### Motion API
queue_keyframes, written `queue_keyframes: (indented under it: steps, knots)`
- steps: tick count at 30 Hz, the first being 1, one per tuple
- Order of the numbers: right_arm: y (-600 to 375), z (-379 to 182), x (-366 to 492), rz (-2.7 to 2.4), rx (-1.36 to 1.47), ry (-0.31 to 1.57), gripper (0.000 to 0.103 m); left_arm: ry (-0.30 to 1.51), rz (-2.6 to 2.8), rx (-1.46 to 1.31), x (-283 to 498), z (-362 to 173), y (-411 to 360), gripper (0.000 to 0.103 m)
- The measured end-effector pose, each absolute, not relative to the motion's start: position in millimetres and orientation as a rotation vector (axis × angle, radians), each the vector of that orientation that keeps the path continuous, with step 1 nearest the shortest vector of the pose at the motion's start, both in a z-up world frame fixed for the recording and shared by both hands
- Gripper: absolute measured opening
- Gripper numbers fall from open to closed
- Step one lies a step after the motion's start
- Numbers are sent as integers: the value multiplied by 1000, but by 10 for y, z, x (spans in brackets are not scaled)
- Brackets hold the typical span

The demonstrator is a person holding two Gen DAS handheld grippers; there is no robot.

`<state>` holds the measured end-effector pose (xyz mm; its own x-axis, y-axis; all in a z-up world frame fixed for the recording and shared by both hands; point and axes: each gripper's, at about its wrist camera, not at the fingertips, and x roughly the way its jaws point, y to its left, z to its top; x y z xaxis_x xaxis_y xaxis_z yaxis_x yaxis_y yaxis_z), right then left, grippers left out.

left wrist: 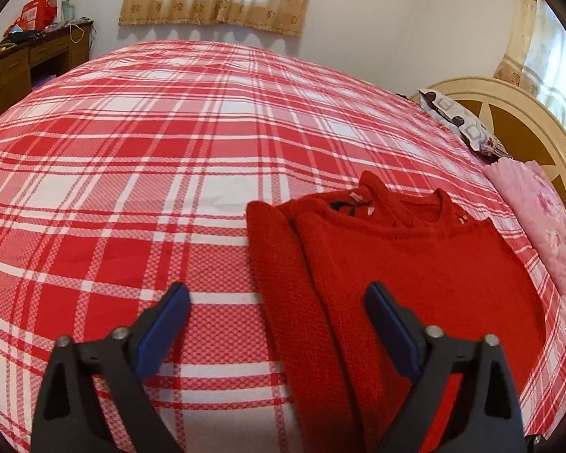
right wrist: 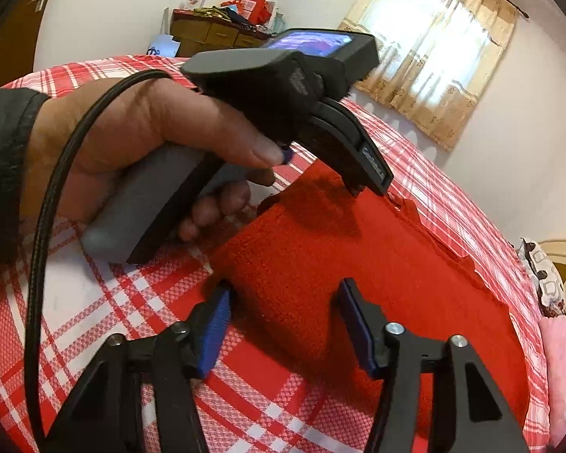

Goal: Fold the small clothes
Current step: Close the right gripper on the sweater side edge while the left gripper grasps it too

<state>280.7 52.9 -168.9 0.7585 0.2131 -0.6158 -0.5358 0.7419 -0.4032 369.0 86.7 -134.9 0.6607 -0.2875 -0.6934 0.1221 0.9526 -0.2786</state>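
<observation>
From the left wrist view, the red sweater [left wrist: 415, 275] is seen whole on the red-and-white plaid bedspread [left wrist: 132, 173], toward the right side of the bed and near the pink pillow [left wrist: 539, 222]. Its neckline is turned away from the camera, toward the far edge, and its long axis runs from the near hem up to that collar; a sleeve is laid folded along its left edge. The knit is read as thick and fuzzy, against the flat woven check of the cover.

The left gripper [left wrist: 277, 305] is held wide open above the sleeve edge, nothing pressed between its blue pads.

Only in the right wrist view are the person's hand [right wrist: 139, 143] and the grey handle it grasps shown, with a black cable [right wrist: 53, 196] looped past. The right gripper [right wrist: 285, 309] is seen partly open, the sweater's near corner between its fingers; no pinch can be made out.
</observation>
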Motion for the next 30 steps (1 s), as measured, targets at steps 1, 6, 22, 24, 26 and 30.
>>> queue_keyframes:
  steps: [1,6,22,24,26,30]
  knots:
    - [548,-1696,2778,439,-612,571,48,823,-239,-213,3695,-1354,858,89]
    - [602,-1706,2737,457,-645,561,30,833,-265,-208,3713,-1366,823,77]
    - [439,-1573,2728,486,-566,584,8,846,-418,-393,3762,-1437,986,17]
    - [383,-1528,2717,493,-539,575,8,847,-423,-394,3764,-1433,982,15]
    - [324,-1461,2705,497,-517,566,8,853,-435,-417,3772,-1433,1009,14]
    - [171,-1341,2653,501,-472,548,8,870,-446,-471,3779,-1418,1069,13]
